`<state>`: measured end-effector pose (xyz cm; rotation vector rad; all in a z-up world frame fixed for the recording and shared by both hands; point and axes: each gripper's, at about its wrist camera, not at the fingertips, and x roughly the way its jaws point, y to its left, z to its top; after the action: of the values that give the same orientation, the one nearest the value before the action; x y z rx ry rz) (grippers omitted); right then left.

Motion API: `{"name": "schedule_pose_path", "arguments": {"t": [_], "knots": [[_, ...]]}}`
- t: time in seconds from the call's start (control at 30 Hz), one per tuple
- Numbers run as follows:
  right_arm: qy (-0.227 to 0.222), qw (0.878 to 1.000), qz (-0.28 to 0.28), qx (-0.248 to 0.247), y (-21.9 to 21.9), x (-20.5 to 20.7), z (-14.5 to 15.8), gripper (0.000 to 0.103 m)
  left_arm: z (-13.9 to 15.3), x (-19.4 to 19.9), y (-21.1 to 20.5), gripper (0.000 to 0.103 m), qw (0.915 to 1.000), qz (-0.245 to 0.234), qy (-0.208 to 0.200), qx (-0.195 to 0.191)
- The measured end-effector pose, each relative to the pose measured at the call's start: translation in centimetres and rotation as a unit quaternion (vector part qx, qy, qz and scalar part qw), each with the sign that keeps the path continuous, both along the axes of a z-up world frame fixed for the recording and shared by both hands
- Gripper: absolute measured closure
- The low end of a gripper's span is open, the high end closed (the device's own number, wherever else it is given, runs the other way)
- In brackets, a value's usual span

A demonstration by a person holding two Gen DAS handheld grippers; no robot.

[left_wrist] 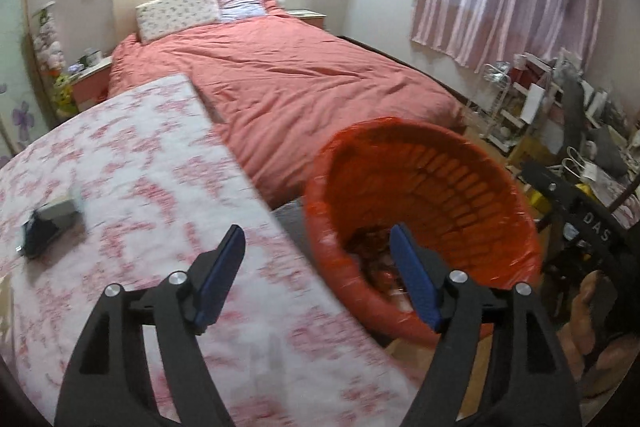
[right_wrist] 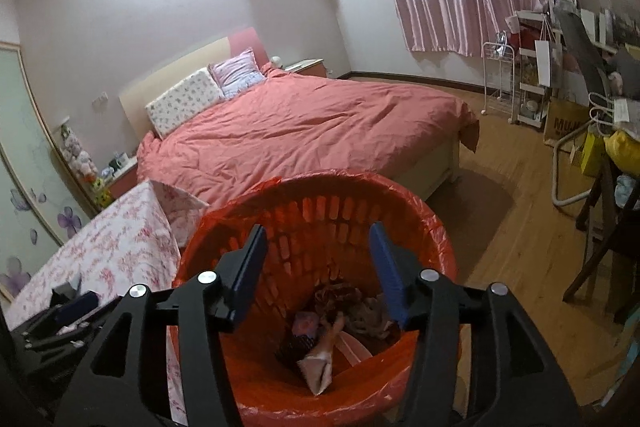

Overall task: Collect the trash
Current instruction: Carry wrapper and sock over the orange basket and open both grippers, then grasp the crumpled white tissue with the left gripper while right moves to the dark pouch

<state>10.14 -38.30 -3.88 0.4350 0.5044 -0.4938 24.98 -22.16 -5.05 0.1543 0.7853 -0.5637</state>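
Observation:
An orange slatted bin lined with a red bag [right_wrist: 320,203] stands on the floor beside a table with a pink floral cloth [left_wrist: 132,163]. Crumpled wrappers and paper [right_wrist: 320,355] lie at its bottom. My right gripper [right_wrist: 318,247] is open and empty, directly over the bin's mouth. My left gripper [left_wrist: 318,247] is open and empty, over the table's right edge with the bin [left_wrist: 440,167] just to its right. A small dark and grey object [left_wrist: 48,223] lies on the cloth at the left. The left gripper also shows in the right wrist view [right_wrist: 72,307], low at the left.
A bed with a salmon cover [right_wrist: 304,123] fills the room behind the table. Wooden floor [right_wrist: 520,227] lies right of the bin. Cluttered shelves and bags [right_wrist: 568,99] and dark chair legs [right_wrist: 600,247] stand along the right.

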Motion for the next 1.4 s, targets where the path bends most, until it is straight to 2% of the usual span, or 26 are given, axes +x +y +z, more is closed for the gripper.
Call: {"name": "schedule_pose_path", "arguments": {"t": [0.27,0.43,0.67,0.8,0.93,1.1,1.13,1.2,1.23,1.3,1.33,1.4], "knots": [[0.011,0.999,0.028,-0.017,2.7,0.8,0.9,0.044,0.7,-0.1,7.6,0.027,0.9978,0.062,-0.014,0.018],[0.021,0.997,0.063,-0.025,6.3,1.9,1.5,0.044,1.7,-0.3,13.9,0.025,0.9927,0.115,-0.028,0.023],[0.031,0.99,0.136,-0.032,12.7,3.9,2.1,0.041,2.5,-0.7,24.5,0.019,0.9753,0.21,-0.053,0.042],[0.042,0.984,0.173,-0.03,15.9,5.0,1.8,0.041,1.8,-0.4,29.7,0.018,0.9641,0.256,-0.048,0.052],[0.053,0.977,0.205,-0.022,18.4,6.1,1.6,0.041,0.4,0.1,31.8,0.017,0.9613,0.268,-0.028,0.059],[0.063,0.972,0.227,-0.017,20.8,7.1,1.5,0.041,-1.2,1.6,32.3,0.017,0.9607,0.273,-0.001,0.05],[0.065,0.971,0.23,-0.016,21.1,7.4,1.5,0.041,-1.5,2.1,32.3,0.018,0.9602,0.275,0.005,0.05],[0.069,0.97,0.234,-0.014,21.6,7.9,1.2,0.041,-2.1,3.0,32.3,0.027,0.9591,0.277,0.022,0.051],[0.072,0.969,0.236,-0.013,22.1,8.1,1.1,0.041,-2.5,3.6,32.5,0.04,0.9571,0.283,0.037,0.05],[0.076,0.968,0.241,-0.011,22.7,8.7,0.8,0.041,-2.6,4.3,33.4,0.047,0.9543,0.293,0.044,0.036],[0.079,0.967,0.243,-0.011,23.1,9.0,0.7,0.041,-2.4,4.5,33.7,0.058,0.9512,0.302,0.037,0.047],[0.083,0.964,0.252,-0.013,23.8,9.4,0.5,0.041,-2.0,4.8,34.8,0.058,0.9451,0.32,0.029,0.06]]}}
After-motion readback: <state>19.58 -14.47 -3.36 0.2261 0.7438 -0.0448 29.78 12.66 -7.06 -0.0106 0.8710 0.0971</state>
